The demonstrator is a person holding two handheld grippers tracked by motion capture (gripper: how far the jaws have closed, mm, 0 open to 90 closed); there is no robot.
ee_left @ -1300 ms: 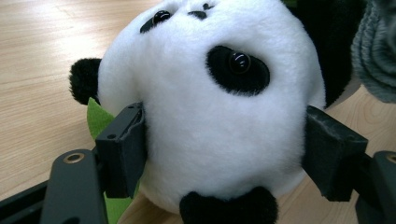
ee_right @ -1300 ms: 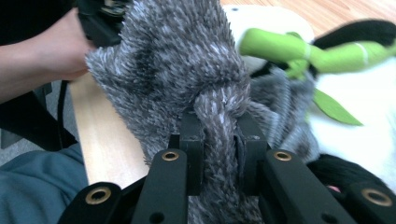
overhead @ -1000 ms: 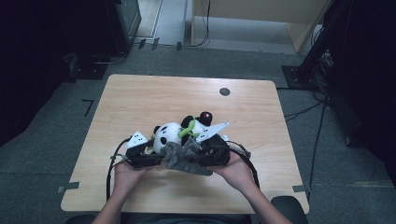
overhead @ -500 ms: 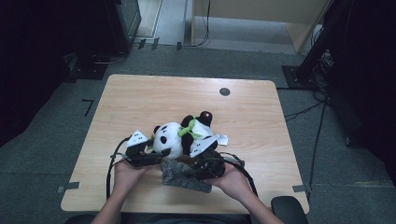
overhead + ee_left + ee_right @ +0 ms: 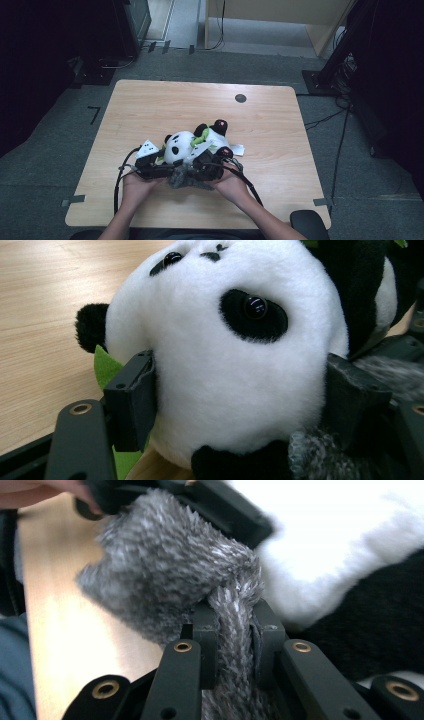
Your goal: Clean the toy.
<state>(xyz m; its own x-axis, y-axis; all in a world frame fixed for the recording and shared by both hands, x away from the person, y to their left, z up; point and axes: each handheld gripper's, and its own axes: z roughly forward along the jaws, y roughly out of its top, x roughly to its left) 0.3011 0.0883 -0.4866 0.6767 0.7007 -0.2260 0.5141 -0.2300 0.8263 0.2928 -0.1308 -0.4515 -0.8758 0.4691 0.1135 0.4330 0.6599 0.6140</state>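
A black-and-white panda plush [image 5: 181,144] with a green leaf at its neck lies near the front middle of the wooden table [image 5: 150,105]. My left gripper [image 5: 167,167] is shut on the panda's head [image 5: 225,365], one pad [image 5: 132,400] on each side of it. My right gripper [image 5: 197,174] is shut on a fold of a grey fuzzy cloth [image 5: 165,565]. That cloth [image 5: 186,179] bunches between both hands, just in front of the panda and against the left gripper's jaw. In the right gripper view, the right gripper [image 5: 234,630] pinches the cloth beside the panda's white body [image 5: 340,540].
A small black round cap [image 5: 240,98] sits in the table's far right part. A white tag [image 5: 238,149] lies by the panda's right side. The left gripper's cable [image 5: 120,175] loops over the table's front left. Dark stands and cables surround the table on the floor.
My right hand has come down and to the left with the grey cloth, bringing it closer under the panda and against the left gripper. The left hand has stayed put.
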